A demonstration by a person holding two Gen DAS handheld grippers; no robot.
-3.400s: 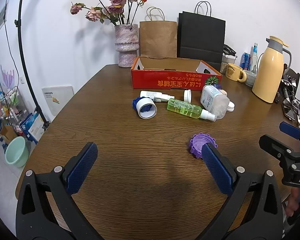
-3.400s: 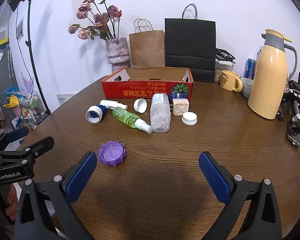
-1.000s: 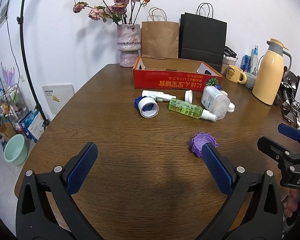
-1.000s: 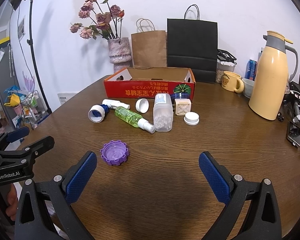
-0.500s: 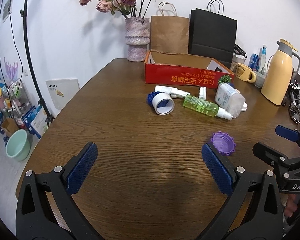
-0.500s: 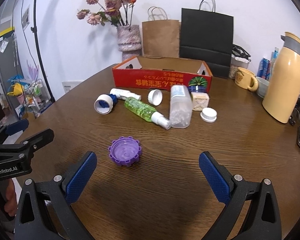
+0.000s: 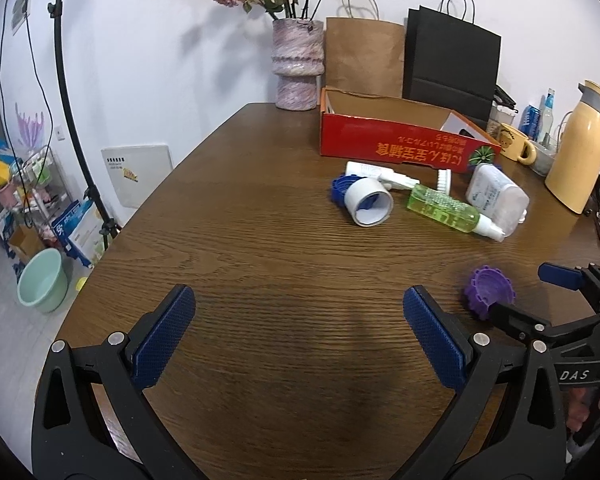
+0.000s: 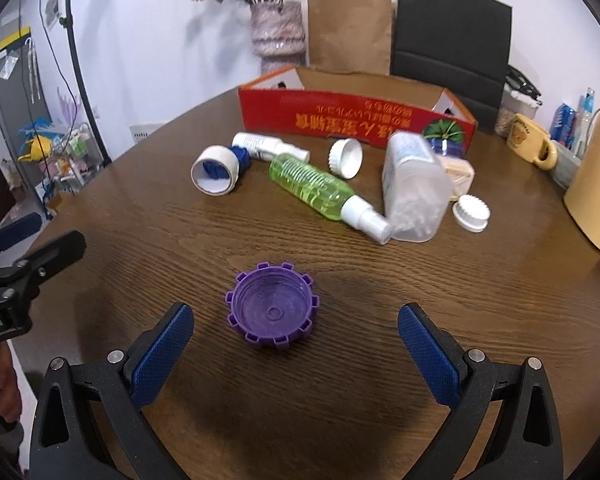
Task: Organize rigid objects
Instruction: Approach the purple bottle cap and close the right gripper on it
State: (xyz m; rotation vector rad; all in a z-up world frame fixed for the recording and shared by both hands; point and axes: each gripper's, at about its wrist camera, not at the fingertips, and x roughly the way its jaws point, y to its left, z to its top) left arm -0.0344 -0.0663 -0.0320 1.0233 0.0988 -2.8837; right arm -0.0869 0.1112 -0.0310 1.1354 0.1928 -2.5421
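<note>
The right gripper [image 8: 296, 346] hangs low over the wooden table [image 8: 380, 380] with its jaws wide apart, and the purple cap [image 8: 273, 310] lies open side up on the wood just ahead of the gap between them, touching neither pad. Nothing stands between the blue pads and the cap. Farther back lies a loose cluster: a green spray bottle [image 8: 316, 187] on its side, a clear plastic jar [image 8: 414, 188] tipped over against it, a white tape roll [image 8: 214, 169], and two white lids (one [image 8: 345, 157] leaning on edge, one [image 8: 471, 213] flat). Behind these sits the red cardboard box [image 8: 356, 120]. The left gripper [image 7: 298, 336] is held over bare wood well left of the cap, jaws also spread and empty.
</note>
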